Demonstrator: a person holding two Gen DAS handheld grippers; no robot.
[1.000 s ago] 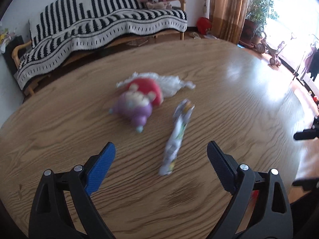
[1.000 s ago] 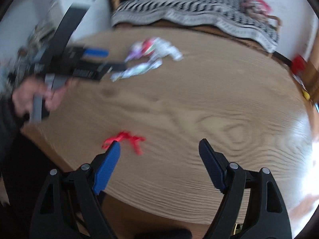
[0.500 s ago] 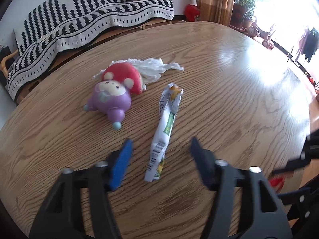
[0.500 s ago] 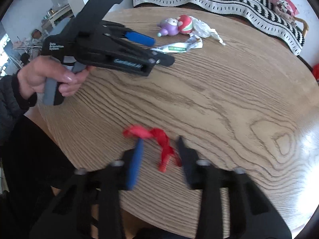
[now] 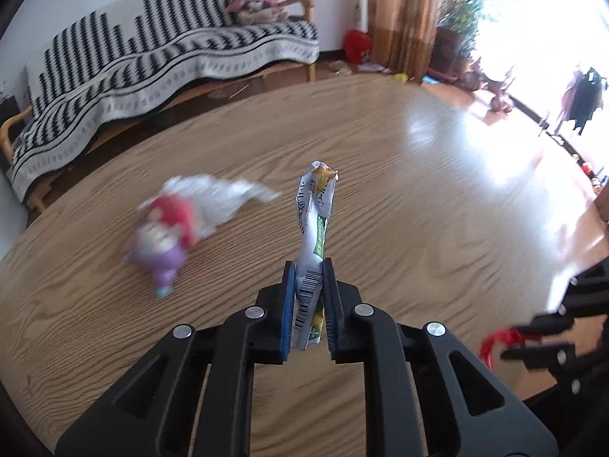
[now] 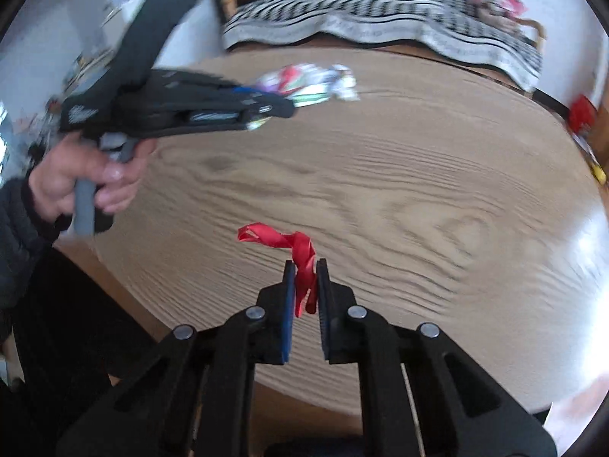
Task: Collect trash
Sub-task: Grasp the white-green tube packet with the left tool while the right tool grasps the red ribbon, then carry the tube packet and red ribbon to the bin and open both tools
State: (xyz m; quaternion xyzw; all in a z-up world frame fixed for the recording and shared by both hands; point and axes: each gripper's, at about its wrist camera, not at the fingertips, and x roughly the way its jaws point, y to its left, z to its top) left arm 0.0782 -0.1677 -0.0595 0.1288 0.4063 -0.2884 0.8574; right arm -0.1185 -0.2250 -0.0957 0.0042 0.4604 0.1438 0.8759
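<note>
A long white and green snack wrapper (image 5: 316, 205) stands up off the wooden table (image 5: 437, 205), its barcode end pinched between the pads of my left gripper (image 5: 308, 266), which is shut on it. In the right wrist view a twisted red ribbon (image 6: 274, 234) sits between the pads of my right gripper (image 6: 305, 264), whose jaws are closing on it; its loose end curls out to the left just above the table's near edge. A crumpled white plastic scrap (image 5: 224, 198) lies on the table behind a toy.
A purple and red plush toy (image 5: 160, 240) lies left of the wrapper, touching the white scrap. A person's hand (image 6: 83, 175) holds the left gripper (image 6: 281, 108) over the table's left side. A striped sofa (image 5: 152, 61) stands beyond the table.
Both grippers went from wide open to closed. The left one took the wrapper and lifted it on end. The right one closed around the red ribbon near the table edge.
</note>
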